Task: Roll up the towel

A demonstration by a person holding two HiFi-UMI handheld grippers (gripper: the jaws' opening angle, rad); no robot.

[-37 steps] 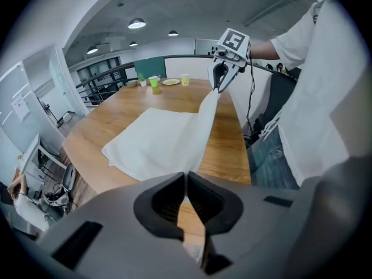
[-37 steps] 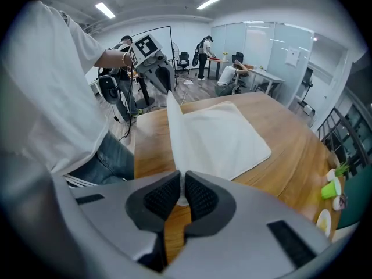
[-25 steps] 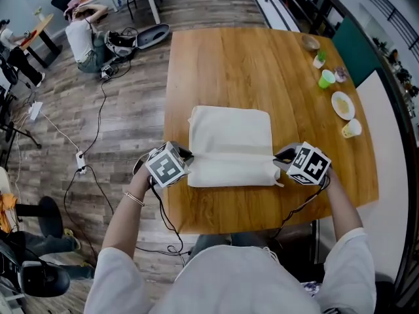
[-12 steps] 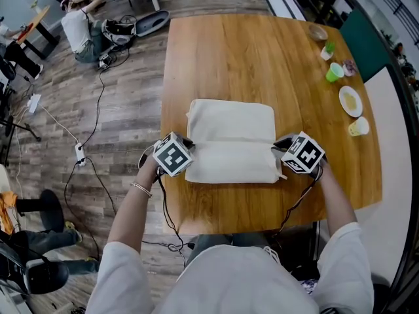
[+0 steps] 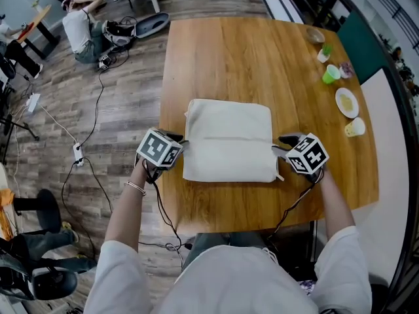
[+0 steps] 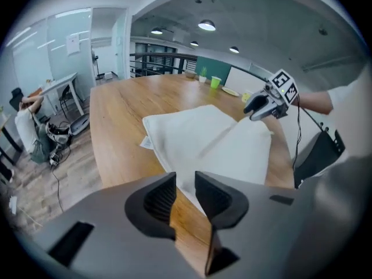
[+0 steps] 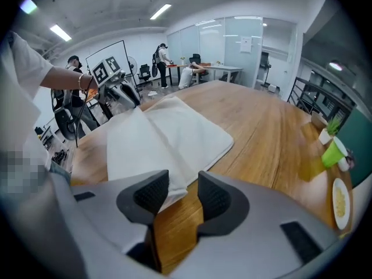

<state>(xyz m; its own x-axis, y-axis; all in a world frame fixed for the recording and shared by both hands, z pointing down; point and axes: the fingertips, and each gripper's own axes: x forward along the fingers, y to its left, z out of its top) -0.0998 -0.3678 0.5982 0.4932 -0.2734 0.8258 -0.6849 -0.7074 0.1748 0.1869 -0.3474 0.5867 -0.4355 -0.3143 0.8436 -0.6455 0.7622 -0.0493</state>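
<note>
A white towel (image 5: 229, 136) lies on the wooden table (image 5: 222, 57), its near half folded over with the fold's edge running across the middle. My left gripper (image 5: 181, 142) sits at the left end of that edge and my right gripper (image 5: 280, 142) at the right end. In the left gripper view the jaws (image 6: 185, 193) are opening, with bare wood in the gap and the towel (image 6: 215, 144) just beyond. In the right gripper view the jaws (image 7: 177, 193) are opening too; the towel's corner (image 7: 168, 190) lies by the left pad, unpressed.
A green cup (image 5: 329, 76), a plate (image 5: 345, 102), a pale yellow cup (image 5: 354, 127) and a small bowl (image 5: 315, 35) stand along the table's far right edge. A person sits on the floor (image 5: 75, 31) at the far left, among cables.
Both grippers were shut on the ends of the towel's folded edge. Their jaws have now parted and let it go, and the left one has drawn slightly outward.
</note>
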